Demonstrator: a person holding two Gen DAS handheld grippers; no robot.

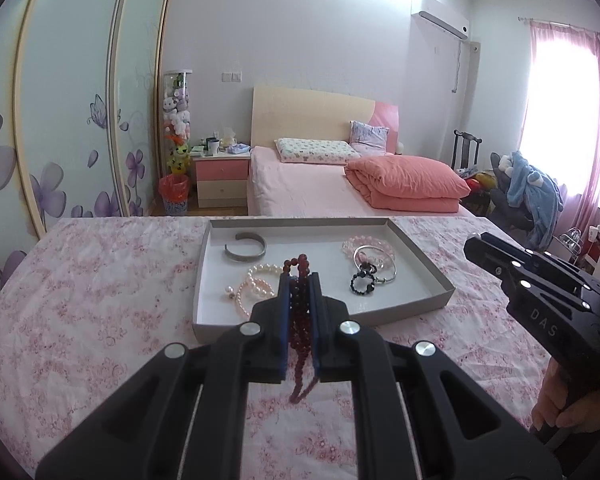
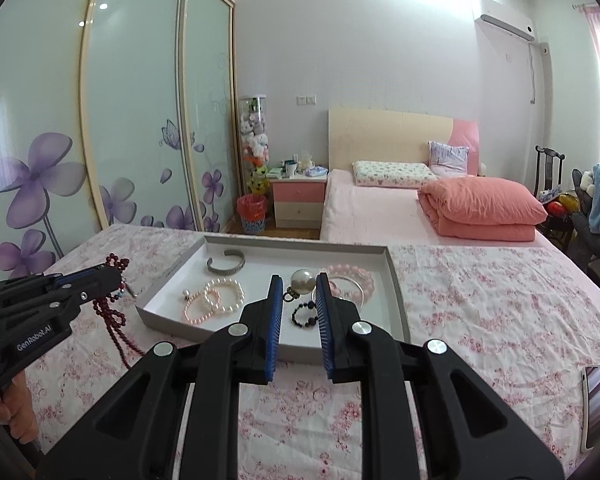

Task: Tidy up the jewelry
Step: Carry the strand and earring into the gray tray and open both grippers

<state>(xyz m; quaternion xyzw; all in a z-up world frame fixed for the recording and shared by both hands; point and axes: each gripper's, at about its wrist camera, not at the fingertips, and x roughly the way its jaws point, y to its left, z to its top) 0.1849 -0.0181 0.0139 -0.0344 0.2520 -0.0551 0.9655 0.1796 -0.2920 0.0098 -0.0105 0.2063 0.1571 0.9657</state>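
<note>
Your table [image 1: 100, 300], under a pink flowered cloth, carries a shallow grey tray [image 1: 420, 256] that already holds a silver cuff [image 1: 245, 246], pearl bracelets [image 1: 256, 284], pink beads [image 2: 350, 276] and a small black bead ring [image 1: 362, 284]. Your left gripper [image 1: 299, 280] is clamped on the dark red bead necklace [image 1: 299, 312], which hangs in loops from the jaws just short of the tray's near left edge. Carry it forward over the wall, lower until the loops pool on bare tray floor, then release. Your right gripper [image 2: 298, 284] is partly open and grips nothing; a large pearl [image 2: 302, 281] in the tray shows between its fingers.
</note>
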